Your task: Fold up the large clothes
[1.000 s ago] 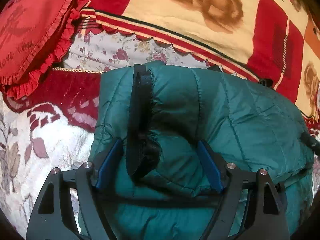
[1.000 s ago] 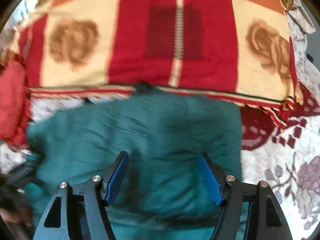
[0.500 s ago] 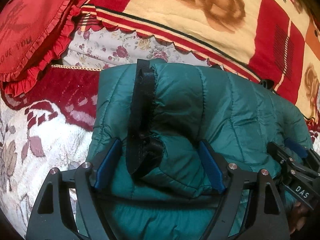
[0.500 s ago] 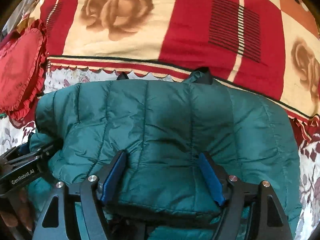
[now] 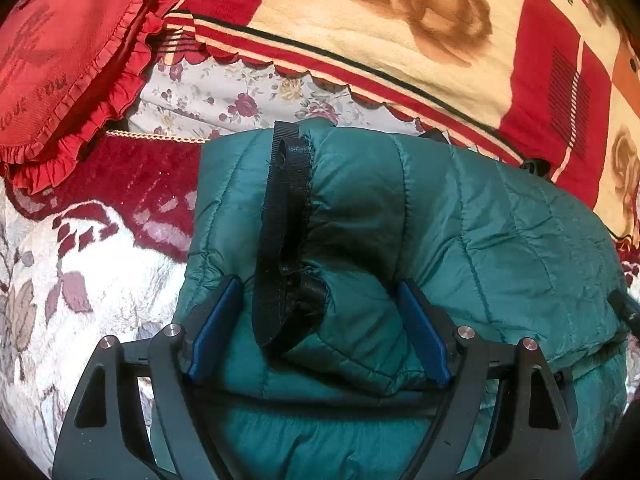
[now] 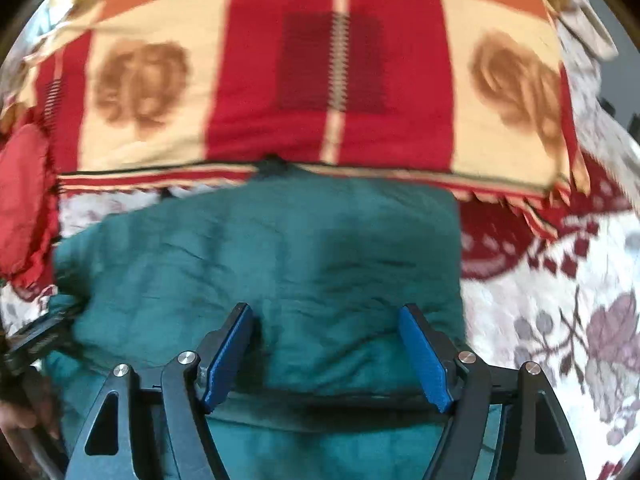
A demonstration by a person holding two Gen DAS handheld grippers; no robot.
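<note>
A green quilted jacket lies folded into a thick bundle on the bed. Its sleeve end with a black cuff strap rests on top. My left gripper stands open and wide, its blue pads sunk into the padding on either side of that sleeve end. In the blurred right wrist view, my right gripper hangs open over the right part of the jacket, with green fabric between its blue pads. The left gripper shows at the left edge there, with a hand below it.
A red, cream and orange rose-patterned blanket lies just beyond the jacket. A red ruffled heart pillow sits at the far left. The white and maroon floral bedspread shows to the right of the jacket and to its left.
The right gripper has swung to the right over the jacket and its view is now blurred. It has nearly left the right edge of the left wrist view. The left gripper has stayed put.
</note>
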